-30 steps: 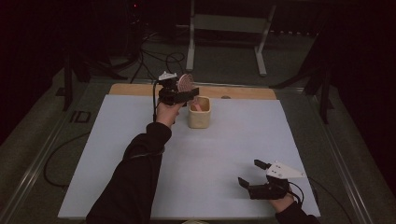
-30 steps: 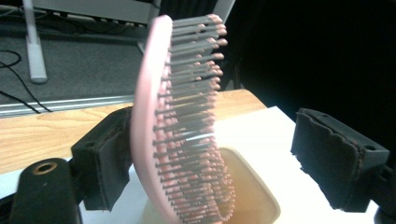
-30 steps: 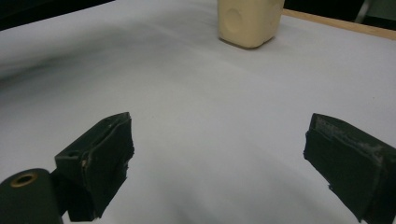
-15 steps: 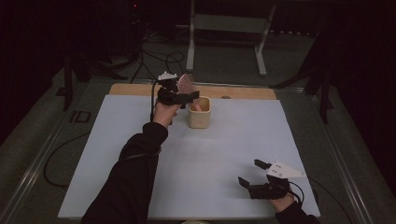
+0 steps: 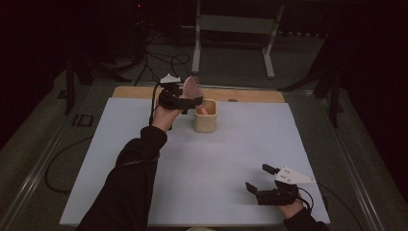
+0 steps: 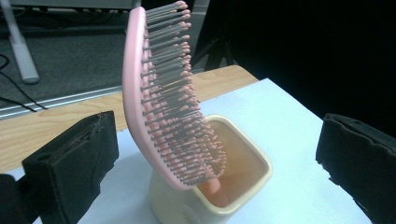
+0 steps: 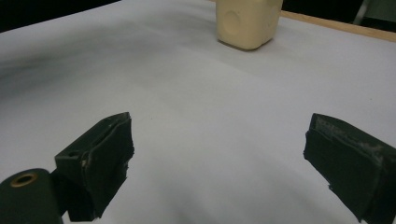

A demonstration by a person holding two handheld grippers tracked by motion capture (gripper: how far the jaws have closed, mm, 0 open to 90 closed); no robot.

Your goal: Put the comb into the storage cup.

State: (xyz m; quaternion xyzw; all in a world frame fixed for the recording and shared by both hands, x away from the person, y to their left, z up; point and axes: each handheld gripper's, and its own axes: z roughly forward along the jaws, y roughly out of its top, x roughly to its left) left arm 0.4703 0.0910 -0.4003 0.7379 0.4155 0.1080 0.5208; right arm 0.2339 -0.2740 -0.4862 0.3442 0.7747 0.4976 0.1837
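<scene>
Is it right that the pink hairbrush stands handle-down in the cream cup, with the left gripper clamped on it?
Not quite. The pink hairbrush does stand handle-down in the cream cup, but the left gripper is open: the left gripper view shows its jaws wide apart, clear of the brush.

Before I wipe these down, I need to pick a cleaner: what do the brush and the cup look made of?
The brush looks like moulded plastic: a smooth pink back with a slight sheen, and thin grey bristles with pink ball tips. The cup has thick cream walls, rounded corners and a dull gloss, so glazed ceramic or heavy plastic; the look leaves that open.
</scene>
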